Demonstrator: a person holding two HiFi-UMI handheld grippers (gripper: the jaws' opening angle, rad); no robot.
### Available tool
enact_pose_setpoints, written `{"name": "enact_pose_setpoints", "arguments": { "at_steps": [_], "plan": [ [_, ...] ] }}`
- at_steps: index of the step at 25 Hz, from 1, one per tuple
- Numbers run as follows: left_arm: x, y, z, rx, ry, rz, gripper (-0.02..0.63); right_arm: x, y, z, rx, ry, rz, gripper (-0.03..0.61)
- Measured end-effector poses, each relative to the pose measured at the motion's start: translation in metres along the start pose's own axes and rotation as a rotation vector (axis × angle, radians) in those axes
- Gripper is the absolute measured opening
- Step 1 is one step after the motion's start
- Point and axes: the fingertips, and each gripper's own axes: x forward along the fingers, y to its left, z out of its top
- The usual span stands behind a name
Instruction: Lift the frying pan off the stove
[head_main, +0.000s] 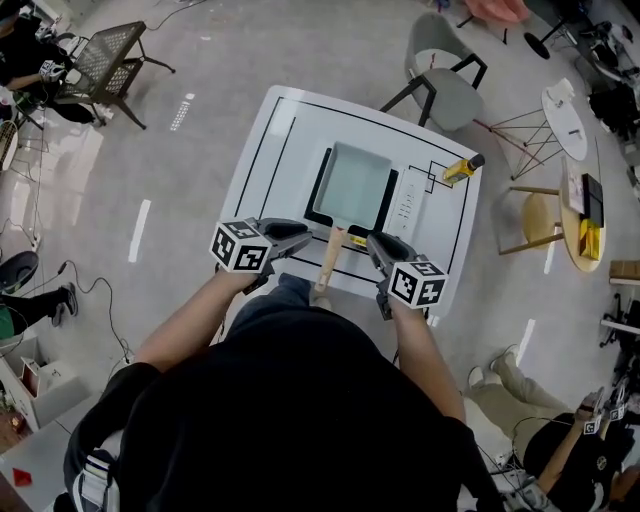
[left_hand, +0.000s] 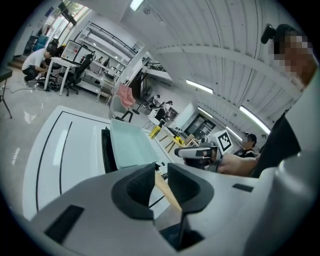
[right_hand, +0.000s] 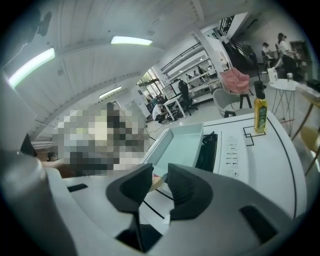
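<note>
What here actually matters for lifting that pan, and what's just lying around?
For the job: frying pan, its wooden handle, stove, left gripper, right gripper.
Just lying about: yellow bottle, grey chair, round side table.

I see the right gripper (right_hand: 160, 172) at 6 o'clock in its own view, its dark grey jaws a little apart and clamped on nothing. A sliver of tan wooden handle (right_hand: 156, 183) shows through the gap. Beyond it, toward 12 o'clock, the pale teal rectangular frying pan (right_hand: 180, 145) sits on the black stove (right_hand: 207, 150) on the white counter (right_hand: 272, 165). A yellow bottle with a black cap (right_hand: 259, 112) stands upright at 2 o'clock.
</note>
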Motion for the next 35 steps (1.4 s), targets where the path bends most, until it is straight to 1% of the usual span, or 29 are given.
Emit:
{"name": "enact_pose_setpoints", "arguments": {
  "at_steps": [10,13,17,24,35],
  "plan": [
    [0.022,0.003,-0.012,-0.064,0.048,-0.064,0.129,0.02,0.003,-0.018,0.075,0.046,0.046,0.124],
    [0.03,0.001,-0.018,-0.094,0.065,-0.095,0.154,0.024,0.002,-0.021,0.097,0.058,0.055,0.141],
    [0.039,-0.001,-0.025,-0.127,0.082,-0.129,0.169,0.031,0.001,-0.024,0.121,0.07,0.07,0.161],
    [0.054,0.0,-0.041,-0.194,0.104,-0.161,0.201,0.044,0.003,-0.038,0.166,0.105,0.112,0.195],
    [0.07,-0.002,-0.061,-0.305,0.145,-0.226,0.239,0.066,0.009,-0.053,0.271,0.143,0.194,0.235]
  ]
}}
